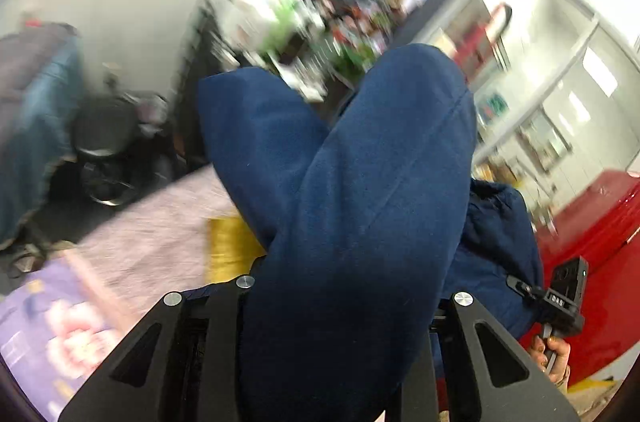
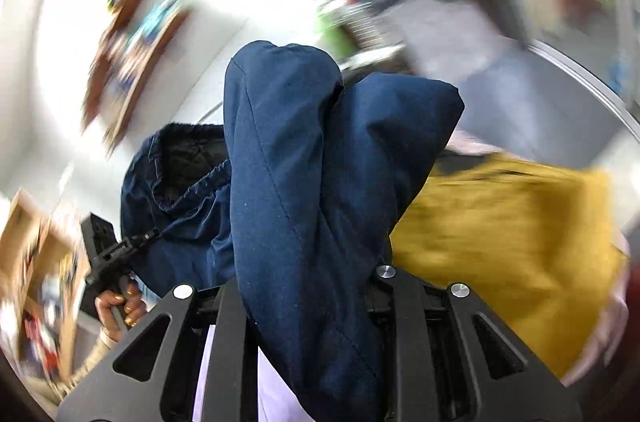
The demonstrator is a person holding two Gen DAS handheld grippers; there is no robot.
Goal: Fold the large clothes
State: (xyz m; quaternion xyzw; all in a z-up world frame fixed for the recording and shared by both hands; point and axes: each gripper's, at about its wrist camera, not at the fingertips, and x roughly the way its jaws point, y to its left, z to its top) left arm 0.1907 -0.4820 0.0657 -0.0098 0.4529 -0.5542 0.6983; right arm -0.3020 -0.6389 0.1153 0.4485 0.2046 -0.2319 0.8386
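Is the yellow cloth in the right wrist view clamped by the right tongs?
No. The yellow cloth lies off to the side; the right tongs clamp the navy garment.

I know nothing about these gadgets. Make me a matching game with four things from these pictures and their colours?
Things:
1. garment held in both grippers
2. cloth lying beside it
3. cabinet
4. bed cover

Colours:
A. red
B. pale lilac
C. navy blue
D. mustard yellow

Pairs: 1-C, 2-D, 3-A, 4-B
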